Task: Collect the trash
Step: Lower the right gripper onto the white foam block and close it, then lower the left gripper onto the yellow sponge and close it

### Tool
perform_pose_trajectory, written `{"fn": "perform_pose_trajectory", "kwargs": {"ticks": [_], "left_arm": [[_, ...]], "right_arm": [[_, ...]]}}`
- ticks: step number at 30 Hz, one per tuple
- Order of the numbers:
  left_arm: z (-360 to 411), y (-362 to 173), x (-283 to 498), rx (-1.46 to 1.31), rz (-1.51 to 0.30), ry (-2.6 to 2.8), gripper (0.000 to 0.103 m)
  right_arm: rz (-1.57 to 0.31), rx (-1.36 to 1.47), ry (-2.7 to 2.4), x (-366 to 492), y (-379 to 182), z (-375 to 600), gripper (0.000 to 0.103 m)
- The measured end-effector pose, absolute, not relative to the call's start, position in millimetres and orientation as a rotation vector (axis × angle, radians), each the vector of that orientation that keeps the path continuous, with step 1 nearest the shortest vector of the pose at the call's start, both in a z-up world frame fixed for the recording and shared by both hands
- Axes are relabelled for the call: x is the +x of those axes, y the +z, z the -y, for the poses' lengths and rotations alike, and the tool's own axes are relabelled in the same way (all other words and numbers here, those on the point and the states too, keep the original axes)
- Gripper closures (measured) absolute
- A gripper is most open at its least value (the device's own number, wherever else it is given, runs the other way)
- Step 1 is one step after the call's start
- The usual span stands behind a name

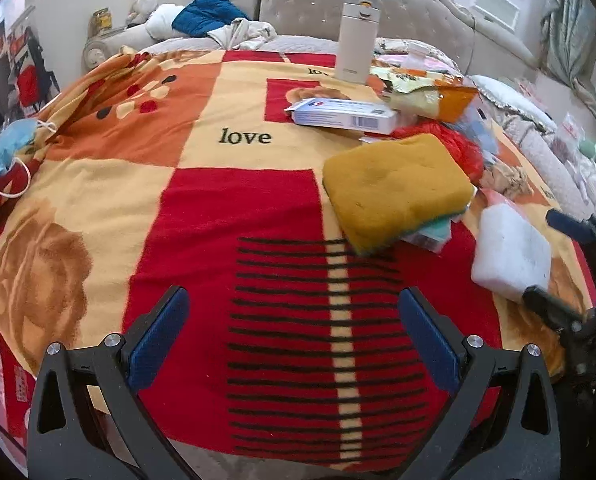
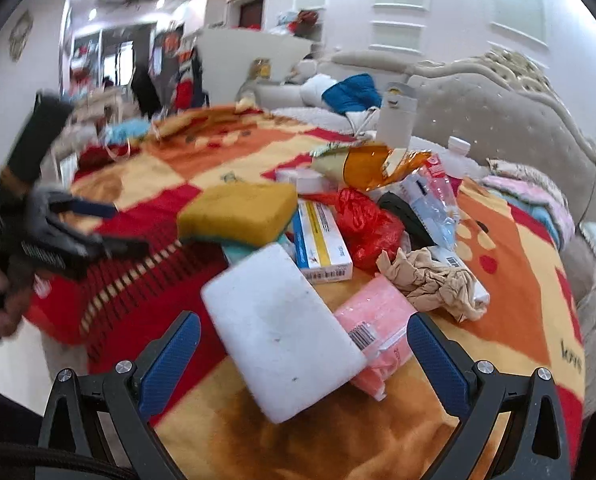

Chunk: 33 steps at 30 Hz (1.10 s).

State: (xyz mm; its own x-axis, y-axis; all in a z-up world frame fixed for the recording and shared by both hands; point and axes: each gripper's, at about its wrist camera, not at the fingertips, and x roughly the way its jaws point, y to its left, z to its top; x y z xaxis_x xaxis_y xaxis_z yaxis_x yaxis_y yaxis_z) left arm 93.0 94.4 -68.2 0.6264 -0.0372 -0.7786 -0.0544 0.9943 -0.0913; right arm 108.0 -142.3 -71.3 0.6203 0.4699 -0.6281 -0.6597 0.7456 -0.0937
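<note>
Trash is heaped on a red, orange and yellow blanket (image 1: 218, 208). A white foam block (image 2: 282, 328) lies between the fingers of my right gripper (image 2: 303, 360), which is open and not closed on it. Beside the block are a pink packet (image 2: 377, 316), crumpled beige paper (image 2: 437, 280), a red plastic bag (image 2: 365, 224), a medicine box (image 2: 321, 244), an orange snack wrapper (image 2: 377, 164) and a yellow sponge (image 1: 393, 188). My left gripper (image 1: 294, 336) is open over bare blanket, left of the heap. A blue face mask (image 1: 10, 148) lies at the far left edge.
A white thermos (image 1: 355, 36) stands at the back of the blanket, with a plastic bottle (image 2: 453, 156) near it. A tufted beige sofa back (image 1: 417, 12) with clothes and pillows runs behind. A hand (image 2: 2, 300) holds the left gripper. The blanket drops off at the near edge.
</note>
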Motion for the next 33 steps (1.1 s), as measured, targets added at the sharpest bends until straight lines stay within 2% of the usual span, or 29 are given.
{"fn": "perform_pose_trajectory", "kwargs": {"ticks": [2, 4, 5, 7, 13, 22, 27, 33], "left_arm": [[-95.0, -68.7, 94.8, -0.131, -0.899, 0.004, 0.0], [-91.3, -67.3, 96.7, -0.13, -0.892, -0.007, 0.0], [-88.4, -65.3, 98.3, -0.121, -0.885, -0.01, 0.0], [-83.3, -60.6, 101.5, -0.104, -0.864, -0.025, 0.0], [-69.8, -47.4, 125.5, -0.055, -0.795, -0.104, 0.0], [-65.8, -36.9, 174.5, 0.022, -0.762, -0.267, 0.0], [-54.7, -41.5, 189.3, 0.092, -0.819, -0.507, 0.0], [-44.1, -52.9, 194.9, 0.217, -0.881, -0.554, 0.0]], "right_arm": [[-0.642, -0.361, 0.677, 111.7, -78.2, 140.2, 0.002], [-0.665, -0.361, 0.69, 112.7, -82.7, 140.3, 0.015], [-0.684, -0.354, 0.686, 114.4, -85.2, 141.3, 0.03], [-0.688, -0.276, 0.667, 115.1, -82.5, 151.2, 0.034], [-0.633, -0.041, 0.565, 106.0, -57.0, 200.5, 0.036], [-0.651, -0.046, 0.398, 78.5, -52.2, 258.3, 0.035], [-0.634, -0.017, 0.38, 70.7, -48.8, 271.8, 0.034], [-0.642, 0.021, 0.38, 75.9, -50.2, 275.0, 0.034]]}}
